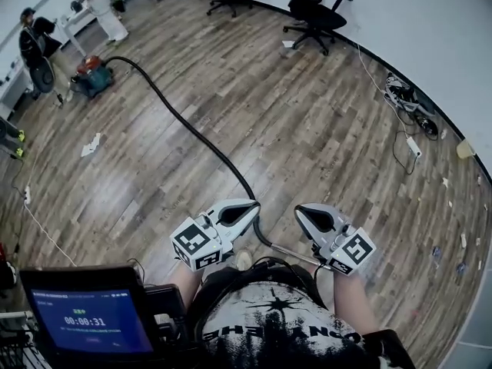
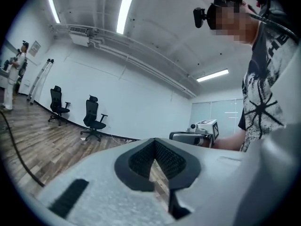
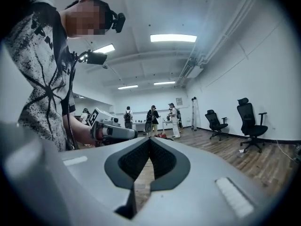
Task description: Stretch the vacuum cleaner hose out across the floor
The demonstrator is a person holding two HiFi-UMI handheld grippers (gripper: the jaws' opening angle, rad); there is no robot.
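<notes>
Both left claw (image 1: pixel 256 206) and right claw (image 1: pixel 299 212) hang closed and empty above the long black ribbed vacuum hose (image 1: pixel 201 140), seemingly because it already lies stretched across the wooden floor (image 1: pixel 307 129).

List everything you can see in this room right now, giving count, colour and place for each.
vacuum cleaner: one, red and teal, far left on the floor
hose: one, black, lying from the vacuum cleaner across the floor to the person's feet
office chairs: two, black, by the far wall
power strip: one, white, with cables, by the right wall
people: at least two, far left near the vacuum cleaner
screen: one, blue display, bottom left
left claw: one, white with black pads, shut, empty
right claw: one, white with black pads, shut, empty
</notes>
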